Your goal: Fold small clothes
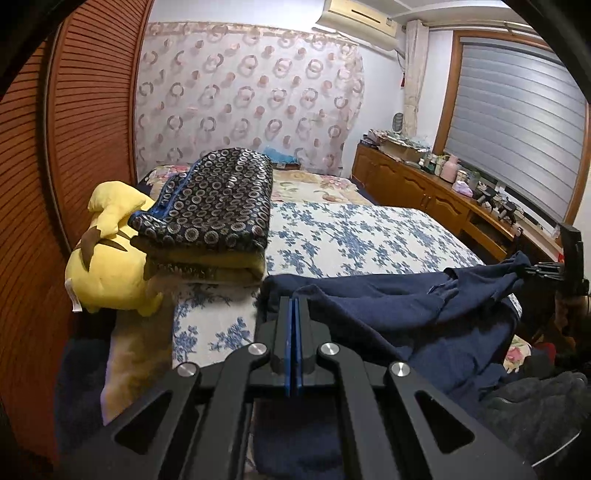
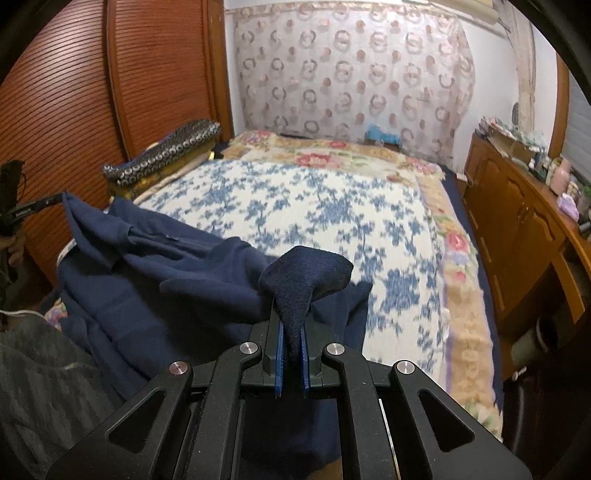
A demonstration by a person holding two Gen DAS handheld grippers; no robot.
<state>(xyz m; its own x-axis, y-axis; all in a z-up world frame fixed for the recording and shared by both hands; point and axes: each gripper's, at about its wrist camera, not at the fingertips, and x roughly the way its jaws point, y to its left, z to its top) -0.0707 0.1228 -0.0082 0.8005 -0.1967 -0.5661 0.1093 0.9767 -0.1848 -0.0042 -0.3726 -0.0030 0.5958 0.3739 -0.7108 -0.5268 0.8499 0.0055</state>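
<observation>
On bed (image 2: 332,206) | L gripper (image 1: 294,306) & R gripper (image 2: 291,325) fingers both pinching navy garment (image 2: 155,280)

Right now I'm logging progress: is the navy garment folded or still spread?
Neither: the navy garment hangs bunched and creased above the bed, pinched by the right gripper and the left gripper.

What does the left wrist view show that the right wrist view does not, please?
Only the left wrist view shows the yellow plush toy, the air conditioner and the window blind. Only the right wrist view shows the fold of cloth bulging between the right gripper fingers. Both show the navy garment, the floral bedspread, the patterned blanket and the left gripper.
</observation>
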